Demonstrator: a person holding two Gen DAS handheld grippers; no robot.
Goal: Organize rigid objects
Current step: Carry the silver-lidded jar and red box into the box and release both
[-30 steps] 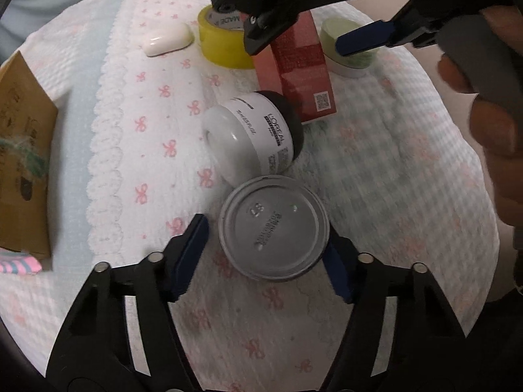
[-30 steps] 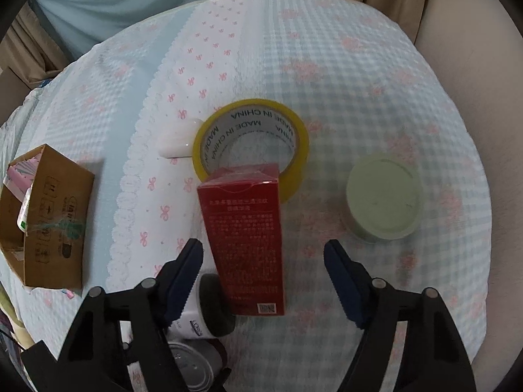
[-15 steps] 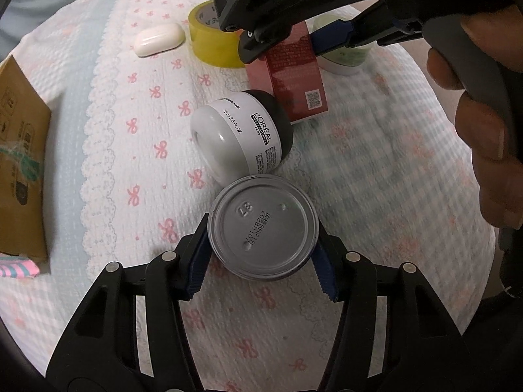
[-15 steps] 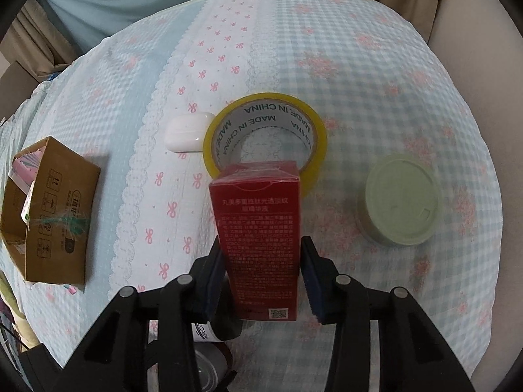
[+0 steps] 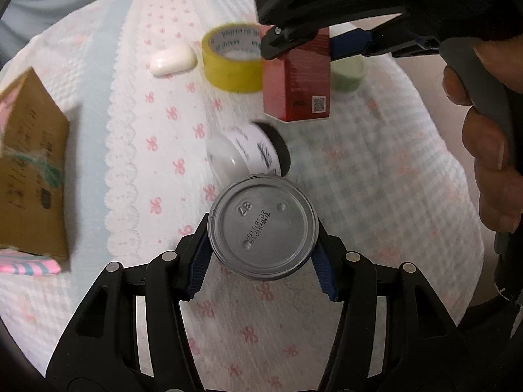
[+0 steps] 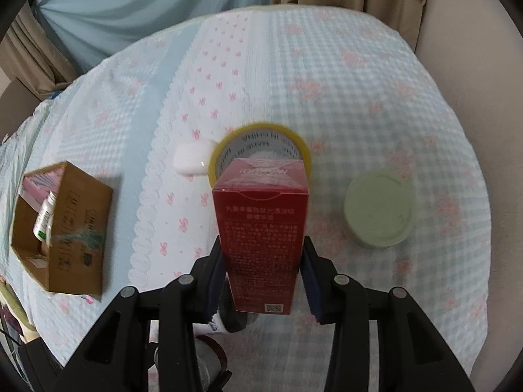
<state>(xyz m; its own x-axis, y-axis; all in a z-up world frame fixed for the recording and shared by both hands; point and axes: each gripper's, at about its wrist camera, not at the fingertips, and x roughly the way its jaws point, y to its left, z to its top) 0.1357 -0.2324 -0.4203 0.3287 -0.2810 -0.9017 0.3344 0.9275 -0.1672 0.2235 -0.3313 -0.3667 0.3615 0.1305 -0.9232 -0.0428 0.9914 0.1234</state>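
My left gripper (image 5: 263,261) is shut on a grey metal tin (image 5: 263,228), whose stamped round base faces the camera, and holds it a little above the bedspread. Just beyond it a white jar with a black lid (image 5: 248,153) lies on its side. My right gripper (image 6: 263,272) is shut on a red carton (image 6: 261,232), lifted off the cloth; in the left wrist view the red carton (image 5: 295,81) hangs under the black right gripper. Behind the carton sit a yellow tape roll (image 6: 261,143), a white earbud case (image 6: 193,160) and a pale green round tin (image 6: 379,207).
An open cardboard box (image 6: 62,228) with a small bottle inside stands at the left on the checked bedspread (image 6: 327,75). A person's fingers (image 5: 490,150) grip the right gripper's handle. A curtain hangs beyond the bed's far edge, and a beige wall runs along the right.
Both grippers closed, the left on the grey tin and the right on the red carton. Both then rose, lifting tin and carton off the bedspread.
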